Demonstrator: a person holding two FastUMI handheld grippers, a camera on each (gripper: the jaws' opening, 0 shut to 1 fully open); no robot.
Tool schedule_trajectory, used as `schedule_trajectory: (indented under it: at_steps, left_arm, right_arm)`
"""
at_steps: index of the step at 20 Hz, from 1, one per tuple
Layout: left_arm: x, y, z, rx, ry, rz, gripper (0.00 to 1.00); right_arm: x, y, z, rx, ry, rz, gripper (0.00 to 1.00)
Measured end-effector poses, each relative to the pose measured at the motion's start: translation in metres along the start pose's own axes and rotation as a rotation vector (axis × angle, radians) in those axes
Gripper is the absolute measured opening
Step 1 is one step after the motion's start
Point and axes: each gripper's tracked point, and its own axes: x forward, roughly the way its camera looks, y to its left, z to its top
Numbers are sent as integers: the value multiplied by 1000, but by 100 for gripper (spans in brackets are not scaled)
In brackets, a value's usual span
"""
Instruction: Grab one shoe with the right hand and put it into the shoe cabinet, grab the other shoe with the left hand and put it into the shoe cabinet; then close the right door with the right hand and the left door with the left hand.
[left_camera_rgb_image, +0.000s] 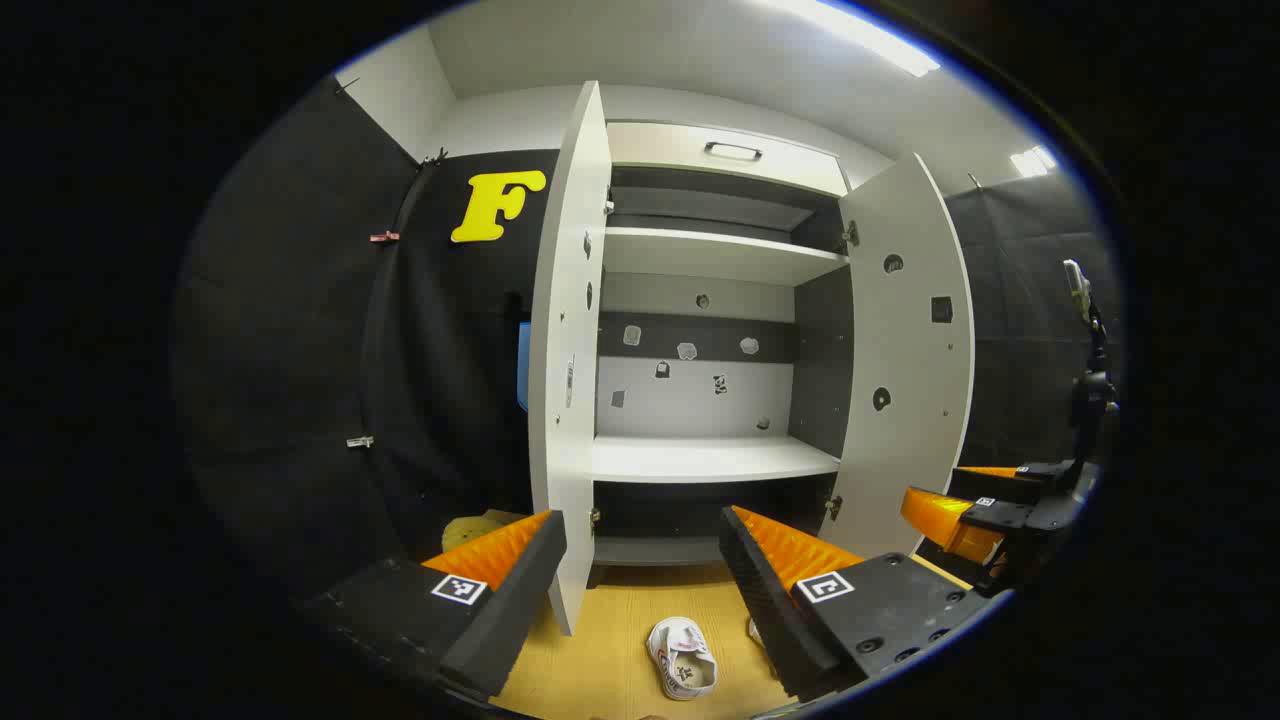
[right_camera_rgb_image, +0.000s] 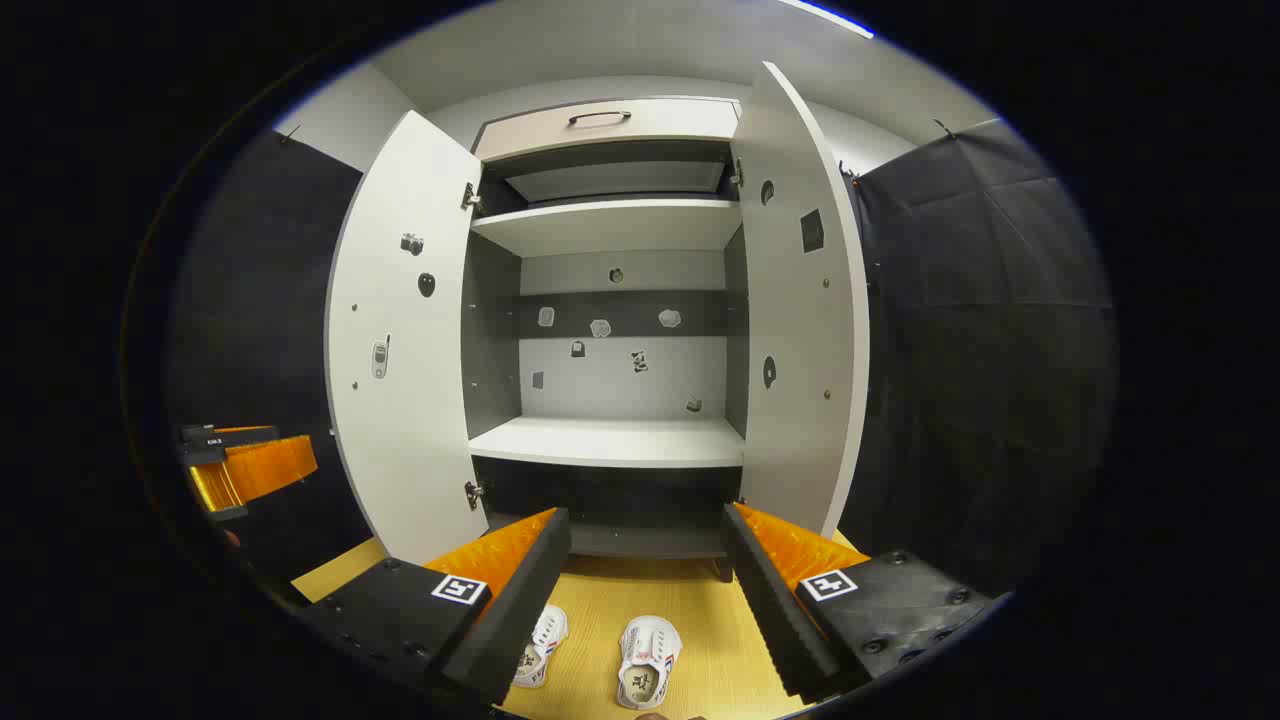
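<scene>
Two shoes (right_camera_rgb_image: 648, 662) lie on the floor before the open shoe cabinet (right_camera_rgb_image: 610, 440); right gripper (right_camera_rgb_image: 645, 590) and left gripper (left_camera_rgb_image: 640, 590), fingers wide, empty. Descending, fingers might nudge shoes, seemingly close together.

Light yellow wood-grain floor (right_camera_rgb_image: 700, 610) carries two small white sneakers, left shoe (right_camera_rgb_image: 541, 645) and right shoe (right_camera_rgb_image: 647, 662), side by side before the open white shoe cabinet (right_camera_rgb_image: 610, 440).

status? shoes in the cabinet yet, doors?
Nothing done yet. Both shoes sit on the wooden floor before the shoe cabinet; its shelves are bare. Right tongs and left tongs hang open above them, gripping nothing. Left door and right door stand open. Left: both pickups, both placements, both doors.
</scene>
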Motion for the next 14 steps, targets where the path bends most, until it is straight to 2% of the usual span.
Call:
schedule_trajectory:
  at_steps: [4,10,14]
  left_arm:
    - [-5,6,2,20,-18,-26,96]
    - [-9,8,-14,1,1,-118,96]
    - [-12,11,-20,-7,8,-141,96]
  right_arm:
    - [-4,5,-1,-6,3,-17,98]
    - [-15,-2,-6,-23,16,-101,98]
    - [-20,4,-17,-28,50,-122,98]
